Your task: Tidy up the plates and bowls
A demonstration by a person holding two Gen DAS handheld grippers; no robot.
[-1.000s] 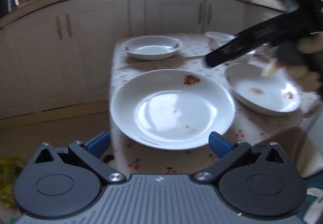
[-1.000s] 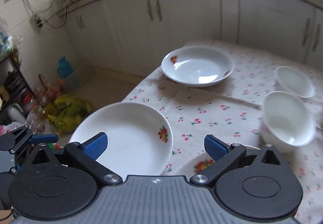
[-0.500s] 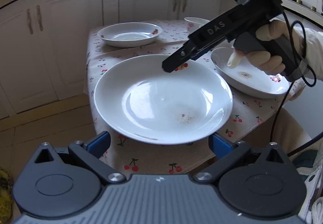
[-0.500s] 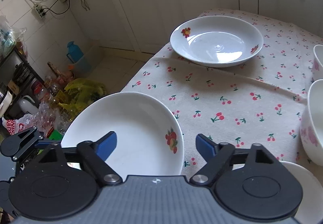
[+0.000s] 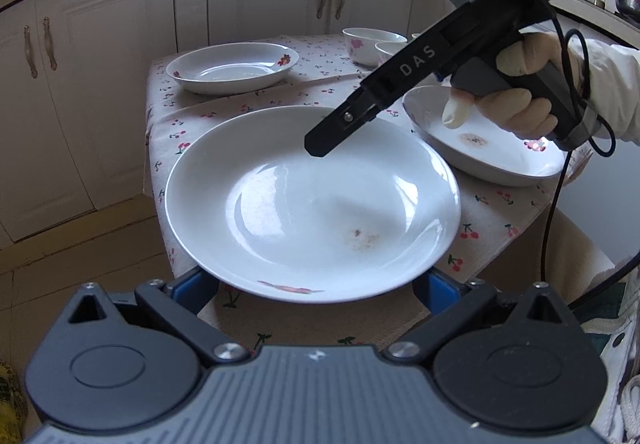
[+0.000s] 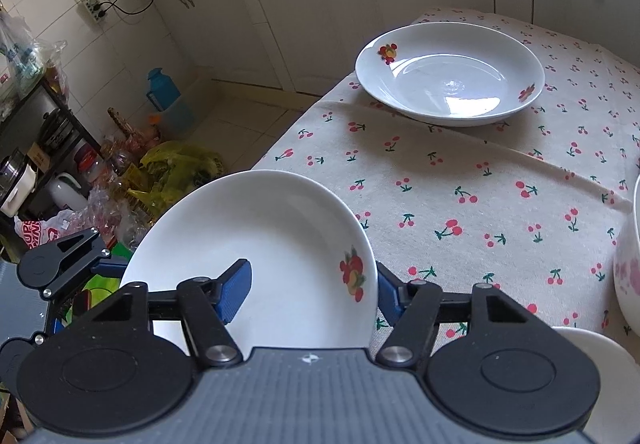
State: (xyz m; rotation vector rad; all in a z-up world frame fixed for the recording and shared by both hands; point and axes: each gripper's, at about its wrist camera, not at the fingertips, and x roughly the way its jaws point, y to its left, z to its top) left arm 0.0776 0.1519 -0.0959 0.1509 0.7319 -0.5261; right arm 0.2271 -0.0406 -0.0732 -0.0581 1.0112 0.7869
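A big white plate (image 5: 312, 203) with a fruit print (image 6: 352, 280) juts out over the near corner of the cherry-print table (image 6: 460, 179). My left gripper (image 5: 316, 288) is open wide, its blue fingers (image 5: 196, 288) below the plate's near rim on either side. My right gripper (image 6: 312, 284), held by a gloved hand (image 5: 516, 107), comes down on the plate's far rim. Its jaws are closing with the rim between them: one pad (image 6: 236, 292) is over the plate's inside, the other just outside the rim. A gap still shows at the inner pad.
A second plate (image 6: 450, 73) sits at the far side of the table. A third plate (image 5: 480, 139) lies right of the big one, with two small bowls (image 5: 366, 43) behind it. Bags and bottles (image 6: 172, 167) clutter the floor beside the table, and white cabinets stand behind.
The right gripper dropped toward the big plate and its jaws narrowed around the rim. The left gripper moved in, so the plate's near rim now overlaps its fingers.
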